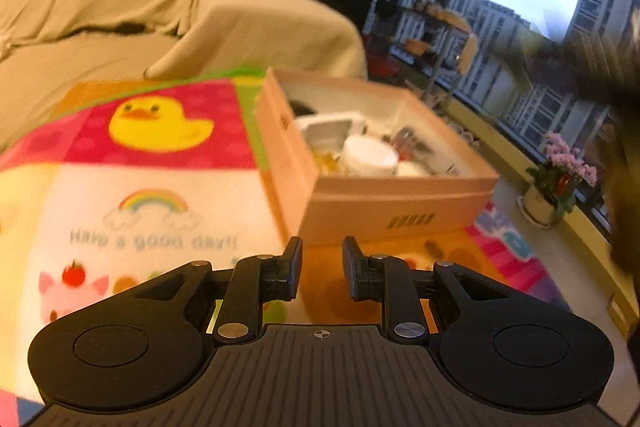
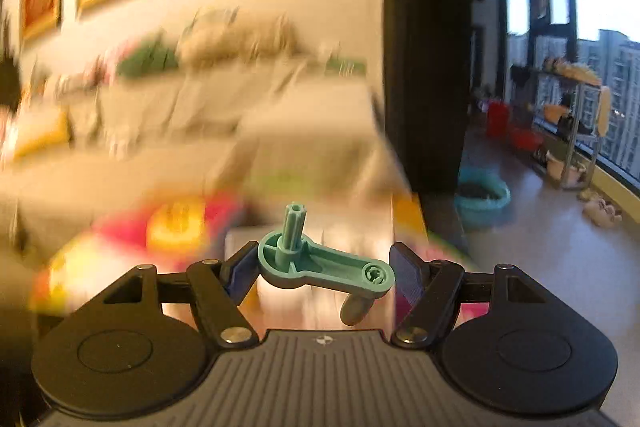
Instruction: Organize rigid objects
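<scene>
Teal plastic crank (image 2: 324,263) sits crosswise between my right gripper's (image 2: 324,267) pads, seemingly clamped at both ends, so I carry it level toward the pink box (image 1: 400,203). Left gripper (image 1: 322,267) is together, empty, low over the play mat (image 1: 160,187). Box walls stand tall; I judge open room above and left.

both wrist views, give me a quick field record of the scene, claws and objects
surface: patterned mat with a duck print
box: open pink box on the mat, holding white items
left claw: at its narrowest, nothing between the pads
right claw: green crank handle spans the pads, left pad touching, right contact unclear
background: sofa, window
</scene>
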`<state>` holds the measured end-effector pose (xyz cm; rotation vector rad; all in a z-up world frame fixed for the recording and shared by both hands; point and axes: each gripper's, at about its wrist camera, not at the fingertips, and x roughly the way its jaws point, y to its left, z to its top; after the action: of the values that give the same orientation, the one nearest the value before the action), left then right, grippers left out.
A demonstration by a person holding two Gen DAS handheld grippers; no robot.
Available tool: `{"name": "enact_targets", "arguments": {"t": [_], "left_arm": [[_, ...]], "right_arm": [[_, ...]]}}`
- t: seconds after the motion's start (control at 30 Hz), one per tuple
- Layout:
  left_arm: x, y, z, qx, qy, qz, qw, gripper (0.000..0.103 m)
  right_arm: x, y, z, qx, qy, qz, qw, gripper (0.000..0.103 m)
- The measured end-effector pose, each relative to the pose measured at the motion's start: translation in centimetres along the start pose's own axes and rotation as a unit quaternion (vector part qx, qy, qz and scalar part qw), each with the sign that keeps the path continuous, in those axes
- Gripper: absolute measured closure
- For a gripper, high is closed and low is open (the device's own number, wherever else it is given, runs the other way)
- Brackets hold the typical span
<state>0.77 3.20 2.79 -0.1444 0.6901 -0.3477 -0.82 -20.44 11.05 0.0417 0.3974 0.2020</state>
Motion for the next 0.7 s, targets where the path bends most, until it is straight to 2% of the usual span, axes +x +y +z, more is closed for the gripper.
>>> {"name": "enact_targets", "arguments": {"t": [0.07, 0.17, 0.23, 0.3, 0.37, 0.47, 0.53, 0.6, 0.7], "left_arm": [[-0.1, 0.4, -0.2, 0.007, 0.006, 0.016, 0.9998, 0.079], [-1.1, 1.4, -1.0, 0.029, 0.012, 0.055, 0.9980, 0.079], [-1.2, 2.2, -1.5, 0.035, 0.025, 0.077, 0.9961, 0.079], [-0.8, 2.7, -2.0, 0.038, 0.043, 0.084, 0.9948, 0.078], [-0.7, 2.2, -2.3, 0.054, 0.038, 0.090, 0.9937, 0.077], [-0.1, 1.2, -2.2, 0.059, 0.041, 0.080, 0.9942, 0.051], [0.5, 0.0, -2.3, 0.072, 0.046, 0.074, 0.9935, 0.021], [1.1, -0.9, -2.6, 0.076, 0.049, 0.074, 0.9931, 0.008], [1.8, -1.5, -2.7, 0.065, 0.034, 0.092, 0.9930, 0.006]], "right_arm": [[2.7, -0.3, 2.9, 0.026, -0.004, 0.009, 1.000, 0.015], [4.8, -0.8, 4.3, 0.047, 0.023, -0.009, 0.999, 0.015], [4.2, -1.1, 2.9, 0.051, 0.033, -0.007, 0.998, 0.015], [3.2, -0.9, 0.5, 0.042, 0.047, -0.009, 0.998, 0.015], [2.4, -0.7, -2.1, 0.026, 0.062, -0.016, 0.998, 0.015], [1.2, -0.4, -5.8, 0.008, 0.090, -0.030, 0.995, 0.015], [1.1, -0.1, -7.6, 0.006, 0.109, -0.034, 0.993, 0.015], [1.2, 0.1, -9.0, 0.004, 0.128, -0.039, 0.991, 0.015], [2.1, 0.9, -10.6, -0.001, 0.156, -0.044, 0.987, 0.015]]}}
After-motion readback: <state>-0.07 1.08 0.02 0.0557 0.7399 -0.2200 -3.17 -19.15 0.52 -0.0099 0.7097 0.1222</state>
